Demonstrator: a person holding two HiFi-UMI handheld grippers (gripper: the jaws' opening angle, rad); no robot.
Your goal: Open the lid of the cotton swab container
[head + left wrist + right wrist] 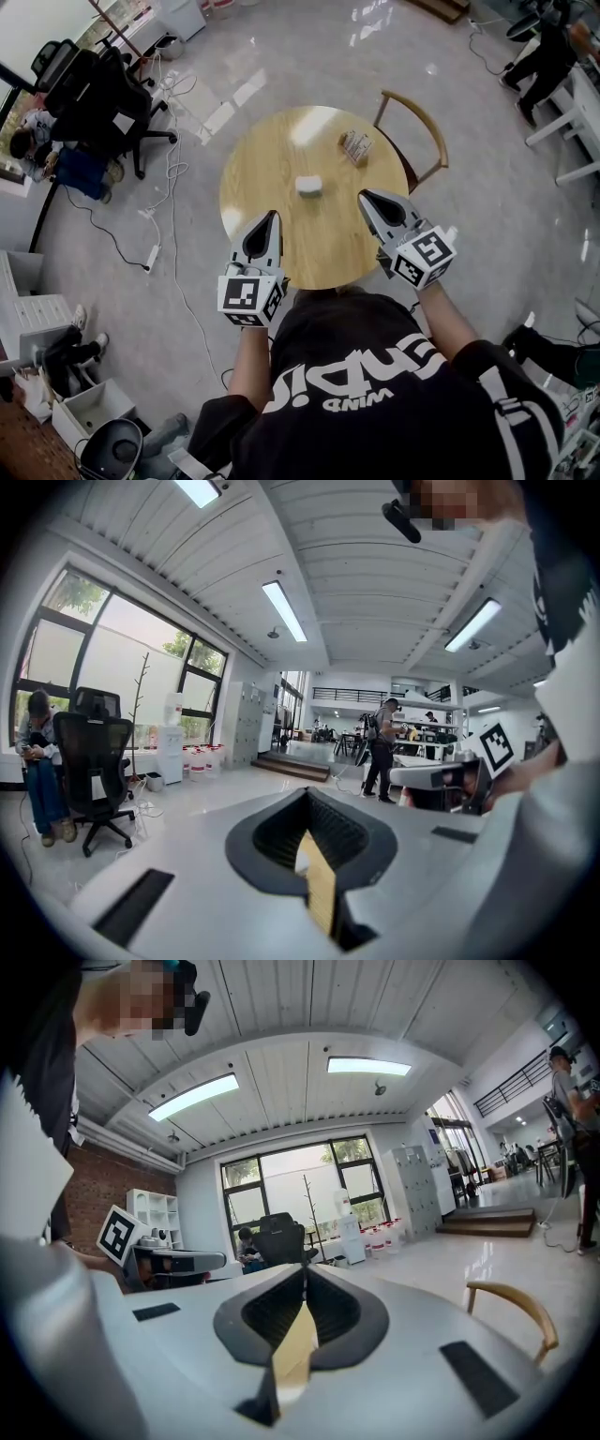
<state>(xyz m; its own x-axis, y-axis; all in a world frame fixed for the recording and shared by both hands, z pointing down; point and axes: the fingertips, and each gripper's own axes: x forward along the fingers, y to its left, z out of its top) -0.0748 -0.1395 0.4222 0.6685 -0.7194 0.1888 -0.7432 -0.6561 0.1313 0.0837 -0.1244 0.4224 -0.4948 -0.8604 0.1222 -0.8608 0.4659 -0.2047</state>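
On the round wooden table (253, 169), a small white box (309, 185) lies near the middle. A clear ribbed container (356, 145) sits further back to the right; which of the two holds the cotton swabs I cannot tell. My left gripper (275, 217) hovers over the table's near left part, jaws shut and empty. My right gripper (364, 196) is held over the near right part, also shut and empty, a short way right of the white box. Both gripper views point up at the room, each showing closed jaws, left gripper (306, 794) and right gripper (305, 1271), and neither container.
A wooden chair (419, 125) stands at the table's far right side. Cables and a power strip (153, 253) lie on the floor to the left, by an office chair (108, 103). People stand and sit around the room's edges.
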